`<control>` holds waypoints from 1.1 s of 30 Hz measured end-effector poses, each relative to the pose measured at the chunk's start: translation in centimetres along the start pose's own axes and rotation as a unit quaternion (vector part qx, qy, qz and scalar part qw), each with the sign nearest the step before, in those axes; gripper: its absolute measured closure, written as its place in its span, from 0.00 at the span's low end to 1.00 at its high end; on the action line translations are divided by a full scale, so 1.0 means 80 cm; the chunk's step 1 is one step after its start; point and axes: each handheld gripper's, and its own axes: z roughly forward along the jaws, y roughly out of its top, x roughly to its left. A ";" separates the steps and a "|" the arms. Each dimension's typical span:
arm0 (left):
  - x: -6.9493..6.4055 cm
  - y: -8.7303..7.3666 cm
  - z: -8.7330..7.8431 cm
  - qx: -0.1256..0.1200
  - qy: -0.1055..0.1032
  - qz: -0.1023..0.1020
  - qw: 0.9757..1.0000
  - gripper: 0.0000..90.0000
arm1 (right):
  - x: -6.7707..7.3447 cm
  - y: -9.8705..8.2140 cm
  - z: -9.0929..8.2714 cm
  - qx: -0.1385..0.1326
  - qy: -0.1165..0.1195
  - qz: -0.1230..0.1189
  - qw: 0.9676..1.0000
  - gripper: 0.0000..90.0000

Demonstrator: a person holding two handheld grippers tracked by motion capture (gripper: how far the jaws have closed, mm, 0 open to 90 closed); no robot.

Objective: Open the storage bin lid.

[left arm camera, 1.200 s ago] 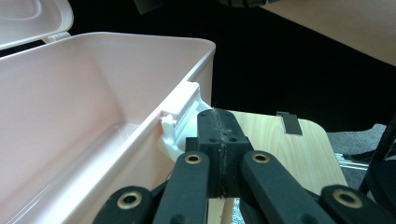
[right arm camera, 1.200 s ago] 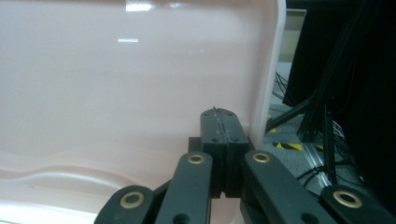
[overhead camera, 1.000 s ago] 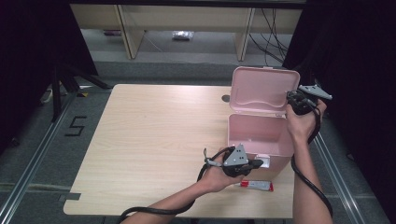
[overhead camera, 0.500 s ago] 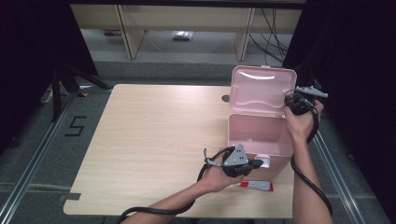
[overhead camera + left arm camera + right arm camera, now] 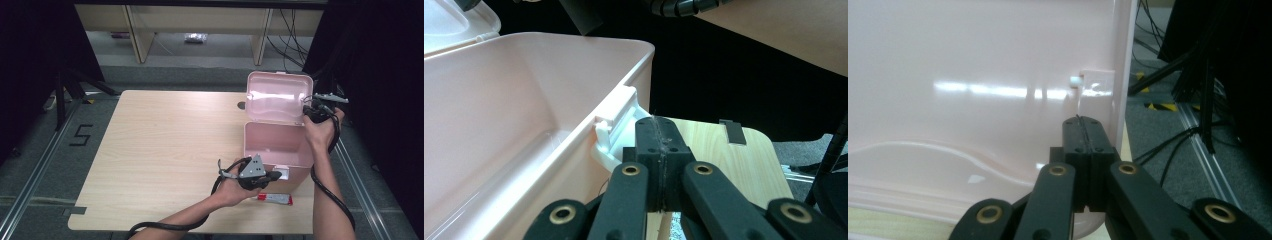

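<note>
Two tongs, both closed and empty: the left tongs (image 5: 272, 176) sit at the pink box (image 5: 272, 142) latch, the right tongs (image 5: 311, 111) against its raised lid (image 5: 277, 97); the box stands open near the worktop's (image 5: 160, 150) right edge, closing apparently remains.

Light falls from overhead onto the desk (image 5: 165, 150), which is evenly bright, while the room to either side sinks into near black. The high view is soft and slightly grainy. In the right gripper view, white streaks of glare cross the glossy pink lid (image 5: 973, 90). In both gripper views the close tongs are a little blurred.
</note>
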 end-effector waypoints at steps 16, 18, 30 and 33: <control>-0.001 0.001 -0.001 0.004 0.004 0.002 1.000 1.00 | 0.005 -0.003 -0.019 0.054 0.036 -0.004 0.998 1.00; -0.001 0.002 -0.001 0.006 0.004 0.001 1.000 1.00 | 0.004 -0.004 -0.025 0.063 0.039 -0.027 0.997 1.00; -0.001 0.005 0.000 0.009 0.006 0.002 1.000 1.00 | 0.005 -0.025 -0.060 0.083 0.071 -0.022 0.994 0.96; -0.001 0.007 0.000 0.012 0.006 0.006 1.000 1.00 | 0.003 -0.031 -0.067 0.085 0.075 -0.043 0.993 0.95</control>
